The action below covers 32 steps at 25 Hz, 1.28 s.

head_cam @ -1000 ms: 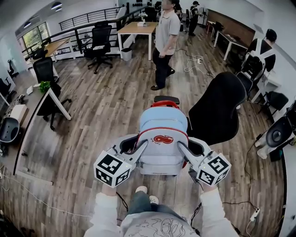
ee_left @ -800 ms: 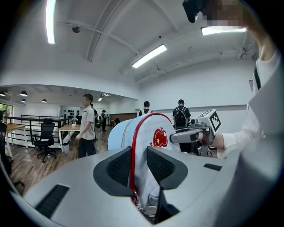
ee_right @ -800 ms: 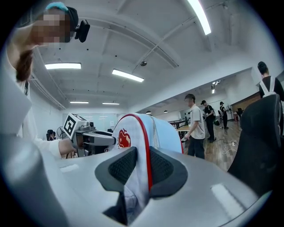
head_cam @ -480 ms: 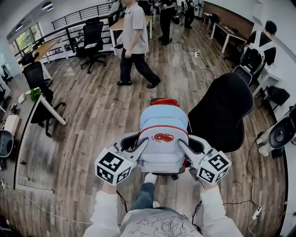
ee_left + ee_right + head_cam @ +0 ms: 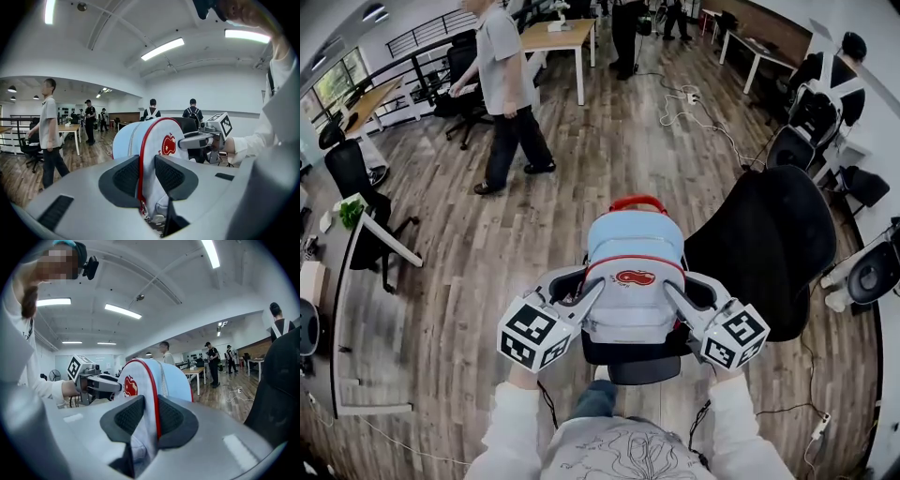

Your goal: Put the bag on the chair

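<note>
A light-blue backpack (image 5: 635, 281) with red piping and a red apple logo hangs upright between both grippers, above the seat (image 5: 645, 367) of a black office chair (image 5: 769, 248). My left gripper (image 5: 589, 298) is shut on the bag's left edge; its pads (image 5: 127, 176) pinch the red-trimmed fabric (image 5: 154, 150). My right gripper (image 5: 672, 298) is shut on the right edge, pads (image 5: 169, 417) pressing the fabric (image 5: 150, 380). The red top handle (image 5: 637, 202) points away from me. The chair's backrest stands to the right of the bag.
A person (image 5: 506, 89) walks across the wooden floor at upper left. Desks (image 5: 551, 37) and other office chairs (image 5: 356, 173) stand at the back and left. A cable (image 5: 703, 122) lies on the floor. Another person (image 5: 834, 80) sits at far right.
The bag and both grippers have come over the chair seat, which now shows under the bag. The walking person has moved leftward across the room.
</note>
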Each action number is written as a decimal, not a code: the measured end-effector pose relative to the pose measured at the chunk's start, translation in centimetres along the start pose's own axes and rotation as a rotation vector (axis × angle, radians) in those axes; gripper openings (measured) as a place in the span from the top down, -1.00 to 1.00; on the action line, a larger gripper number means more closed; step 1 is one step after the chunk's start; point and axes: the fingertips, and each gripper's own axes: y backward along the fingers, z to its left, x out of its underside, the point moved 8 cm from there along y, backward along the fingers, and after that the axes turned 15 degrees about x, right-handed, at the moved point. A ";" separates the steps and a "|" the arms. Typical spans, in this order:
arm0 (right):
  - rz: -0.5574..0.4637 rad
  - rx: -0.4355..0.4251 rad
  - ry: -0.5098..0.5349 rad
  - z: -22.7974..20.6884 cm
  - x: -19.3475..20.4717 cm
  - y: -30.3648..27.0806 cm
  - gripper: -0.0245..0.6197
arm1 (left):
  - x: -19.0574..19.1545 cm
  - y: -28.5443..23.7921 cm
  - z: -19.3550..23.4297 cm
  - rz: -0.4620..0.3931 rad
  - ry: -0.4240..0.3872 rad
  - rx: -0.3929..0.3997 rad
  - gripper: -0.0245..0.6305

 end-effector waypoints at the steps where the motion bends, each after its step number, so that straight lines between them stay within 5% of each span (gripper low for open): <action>1: 0.008 0.004 0.002 -0.4 0.2 -0.9 0.63 | 0.1 -0.5 1.0 0.007 0.004 0.008 0.60; 14: 0.152 0.069 -0.019 -4.8 6.1 -7.4 0.63 | 4.8 -6.9 9.1 0.138 0.073 0.112 0.61; 32: 0.450 0.073 0.025 -9.5 18.5 -9.7 0.63 | 15.9 -14.9 10.6 0.340 0.200 0.119 0.62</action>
